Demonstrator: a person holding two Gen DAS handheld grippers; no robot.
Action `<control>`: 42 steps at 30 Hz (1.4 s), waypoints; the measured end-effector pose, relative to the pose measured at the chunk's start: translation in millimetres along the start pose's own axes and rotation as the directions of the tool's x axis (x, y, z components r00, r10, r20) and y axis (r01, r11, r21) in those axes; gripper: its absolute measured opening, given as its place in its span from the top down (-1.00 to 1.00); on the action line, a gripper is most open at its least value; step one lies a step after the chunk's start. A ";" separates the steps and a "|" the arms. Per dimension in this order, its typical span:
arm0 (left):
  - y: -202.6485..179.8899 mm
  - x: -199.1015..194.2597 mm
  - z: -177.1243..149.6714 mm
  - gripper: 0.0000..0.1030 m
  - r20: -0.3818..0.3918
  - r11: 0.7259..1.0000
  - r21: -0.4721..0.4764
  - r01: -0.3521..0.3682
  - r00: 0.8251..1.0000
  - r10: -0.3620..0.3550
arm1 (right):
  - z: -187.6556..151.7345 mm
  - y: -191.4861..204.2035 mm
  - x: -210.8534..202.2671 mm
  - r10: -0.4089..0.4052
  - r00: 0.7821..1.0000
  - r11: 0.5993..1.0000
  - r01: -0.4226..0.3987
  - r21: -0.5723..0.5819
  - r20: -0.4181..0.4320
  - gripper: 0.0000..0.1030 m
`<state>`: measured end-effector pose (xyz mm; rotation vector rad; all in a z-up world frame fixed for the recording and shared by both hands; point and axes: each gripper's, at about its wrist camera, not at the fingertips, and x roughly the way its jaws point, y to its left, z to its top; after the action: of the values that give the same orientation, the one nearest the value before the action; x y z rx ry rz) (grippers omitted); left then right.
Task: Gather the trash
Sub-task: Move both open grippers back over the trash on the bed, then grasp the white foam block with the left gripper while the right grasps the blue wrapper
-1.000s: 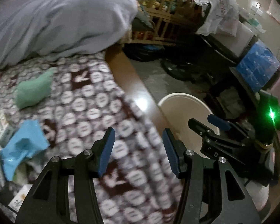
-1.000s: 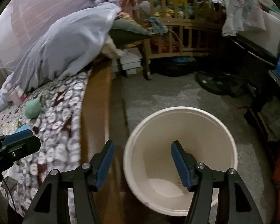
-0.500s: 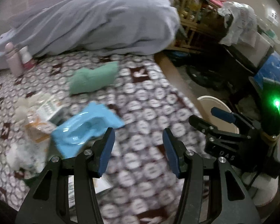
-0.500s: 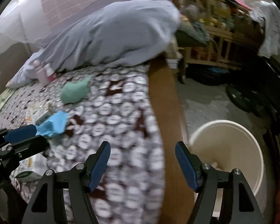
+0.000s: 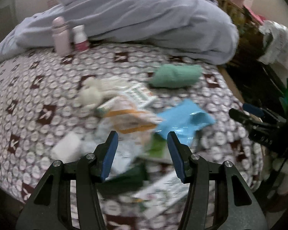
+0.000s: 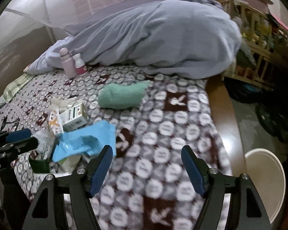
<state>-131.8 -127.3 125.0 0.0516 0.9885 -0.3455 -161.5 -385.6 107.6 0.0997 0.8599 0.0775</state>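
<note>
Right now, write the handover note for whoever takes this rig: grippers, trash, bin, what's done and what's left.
Left gripper: open, nothing held, above the litter pile.
Right gripper: jaws opening, nothing between them, over bare patterned bedspread.
Trash: crumpled blue plastic wrapper, small white-and-green carton, orange-striped packet, other blurred wrappers, all heaped on the bedspread's left part.
Bin: round cream bucket on the floor, right of the wooden bed edge; contents not visible here.
Done: nothing in hand.
Left: probably grab the wrapper first, then clear the heap into the bucket.
</note>
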 end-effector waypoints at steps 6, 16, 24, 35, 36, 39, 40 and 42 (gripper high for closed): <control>57.0 3.7 -10.8 0.00 -0.026 0.998 -0.052 -0.041 0.999 0.040 | 17.4 21.0 22.4 0.031 0.999 0.998 -0.033 -0.046 -0.033 -0.40; 120.6 16.3 -36.5 0.00 -0.091 0.994 -0.096 -0.060 0.995 0.051 | 5.3 41.2 36.0 0.122 0.985 0.991 -0.129 -0.045 -0.124 -0.44; 128.0 41.4 -42.8 0.00 -0.103 0.994 -0.044 -0.104 0.990 0.099 | 3.9 48.0 51.4 0.110 0.982 0.992 -0.118 -0.044 -0.154 -0.44; 130.4 62.3 -36.8 -0.05 -0.119 1.000 -0.022 0.011 0.993 -0.013 | 6.1 43.6 61.7 0.174 0.969 0.985 -0.170 0.039 -0.175 -0.57; 129.5 63.3 -36.8 -0.05 -0.121 0.999 -0.020 0.027 0.992 -0.029 | 6.8 43.0 64.9 0.188 0.968 0.982 -0.180 0.064 -0.169 -0.57; 126.0 65.0 -39.3 0.32 -0.121 0.999 0.001 0.052 0.991 -0.052 | 9.2 39.6 73.9 0.245 0.956 0.964 -0.223 0.144 -0.160 -0.57; 125.8 65.3 -40.1 0.33 -0.122 0.998 0.005 0.057 0.991 -0.056 | 10.3 38.4 77.1 0.259 0.953 0.957 -0.232 0.172 -0.156 -0.57; 127.8 63.0 -41.7 0.39 -0.109 0.998 0.002 0.061 0.992 -0.060 | 12.8 39.6 79.4 0.263 0.953 0.954 -0.235 0.184 -0.147 -0.42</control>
<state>-94.5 -14.9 35.5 0.0452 1.0987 -0.4041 -101.2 -338.4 60.9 0.3623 1.0211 0.2561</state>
